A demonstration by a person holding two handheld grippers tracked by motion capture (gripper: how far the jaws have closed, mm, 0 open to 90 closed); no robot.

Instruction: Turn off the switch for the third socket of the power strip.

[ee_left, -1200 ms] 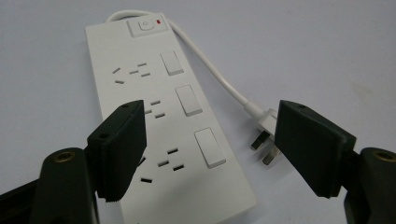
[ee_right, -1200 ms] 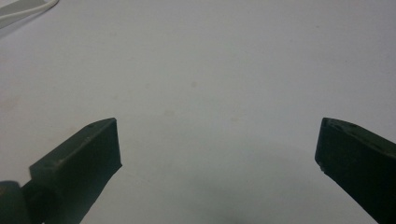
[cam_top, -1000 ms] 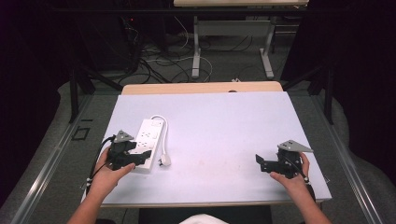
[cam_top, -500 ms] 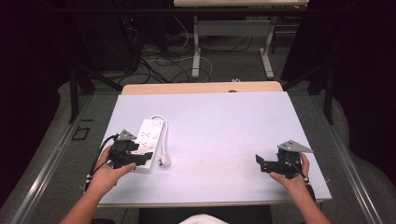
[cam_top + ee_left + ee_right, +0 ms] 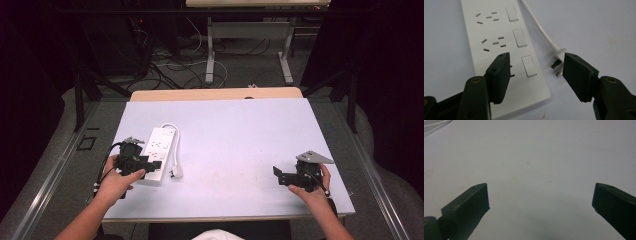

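Jaws of left tool [image 5: 536,75] closing over power strip [image 5: 499,50].

The flat rectangular plastic power strip [image 5: 499,45] is white, patterned with rows of dark socket slots and white rocker switches between the black jaws. Its round cord [image 5: 536,22] and plug [image 5: 559,53] are white beside them. The desk [image 5: 240,135] is pale lavender.

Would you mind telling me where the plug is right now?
In the high view the plug lies on the table's left side, just right of the power strip's near end; the left gripper hovers over it.
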